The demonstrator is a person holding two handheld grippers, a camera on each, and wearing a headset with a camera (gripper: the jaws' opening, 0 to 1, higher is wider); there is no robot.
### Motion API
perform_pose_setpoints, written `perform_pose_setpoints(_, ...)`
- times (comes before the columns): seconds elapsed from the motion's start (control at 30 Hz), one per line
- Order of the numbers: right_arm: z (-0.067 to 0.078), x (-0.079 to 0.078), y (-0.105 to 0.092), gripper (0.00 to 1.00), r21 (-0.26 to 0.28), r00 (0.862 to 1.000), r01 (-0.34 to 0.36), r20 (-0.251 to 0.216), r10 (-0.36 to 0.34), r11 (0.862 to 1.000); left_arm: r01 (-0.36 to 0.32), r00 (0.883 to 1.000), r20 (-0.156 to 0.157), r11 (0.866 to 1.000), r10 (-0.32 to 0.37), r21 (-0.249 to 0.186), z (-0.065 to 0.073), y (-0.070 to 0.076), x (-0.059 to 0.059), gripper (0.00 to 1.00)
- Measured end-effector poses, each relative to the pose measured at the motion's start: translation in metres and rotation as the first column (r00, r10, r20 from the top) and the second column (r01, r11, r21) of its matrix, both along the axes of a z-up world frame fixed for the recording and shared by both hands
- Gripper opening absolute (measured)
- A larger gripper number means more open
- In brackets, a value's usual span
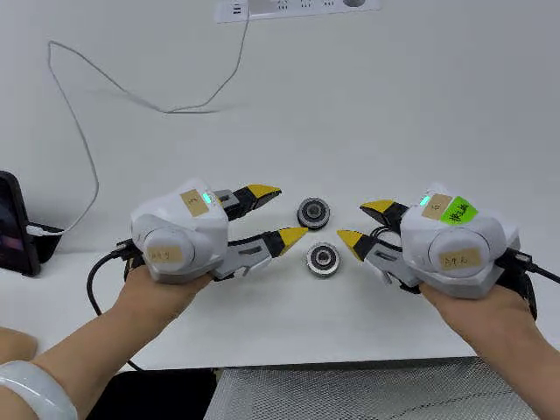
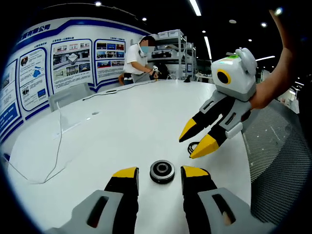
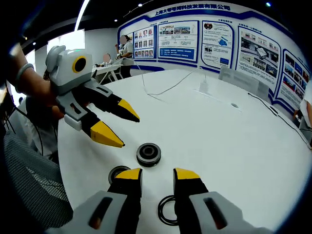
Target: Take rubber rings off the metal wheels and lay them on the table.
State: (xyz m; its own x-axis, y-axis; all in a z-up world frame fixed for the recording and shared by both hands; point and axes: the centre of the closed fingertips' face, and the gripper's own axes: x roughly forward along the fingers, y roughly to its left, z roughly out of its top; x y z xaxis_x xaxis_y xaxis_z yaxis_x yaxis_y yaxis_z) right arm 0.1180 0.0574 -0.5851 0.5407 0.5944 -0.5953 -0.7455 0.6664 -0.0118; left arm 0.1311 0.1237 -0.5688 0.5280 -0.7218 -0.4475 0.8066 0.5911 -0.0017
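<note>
Two metal wheels (image 1: 313,212) lie between the left gripper (image 1: 291,212) and right gripper (image 1: 352,220), fingers (image 1: 262,191) open, empty; the six-o'clock wheel (image 1: 323,259) might skid if pinched off-centre.

left tongs (image 1: 289,212): white shell, yellow tips, tan labels (image 1: 193,202) | right tongs (image 1: 352,221): same, green sticker (image 1: 458,212) | black cables (image 1: 94,278) | pale bracelet (image 1: 35,385)

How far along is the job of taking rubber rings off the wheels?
Done: one black rubber ring lies on the table beneath the right tool. In hand: nothing; both tools are open, the left tool facing the far wheel. Left: that wheel's rim looks dark, so probably still ringed; about the near wheel I cannot tell.
</note>
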Motion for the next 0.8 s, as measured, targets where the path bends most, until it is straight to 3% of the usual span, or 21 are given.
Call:
perform_pose_setpoints(0.43,-0.004,0.002,0.001,0.25,0.050,0.998,0.047,-0.047,-0.044,0.998,0.023,1.000,-0.021,0.998,-0.022,0.057,-0.012,-0.016,0.007,0.21)
perform_pose_setpoints(0.8,-0.006,0.004,-0.004,0.23,0.088,0.993,0.091,-0.084,-0.084,0.992,0.045,0.998,-0.045,0.993,-0.040,0.105,-0.024,-0.025,0.010,0.17)
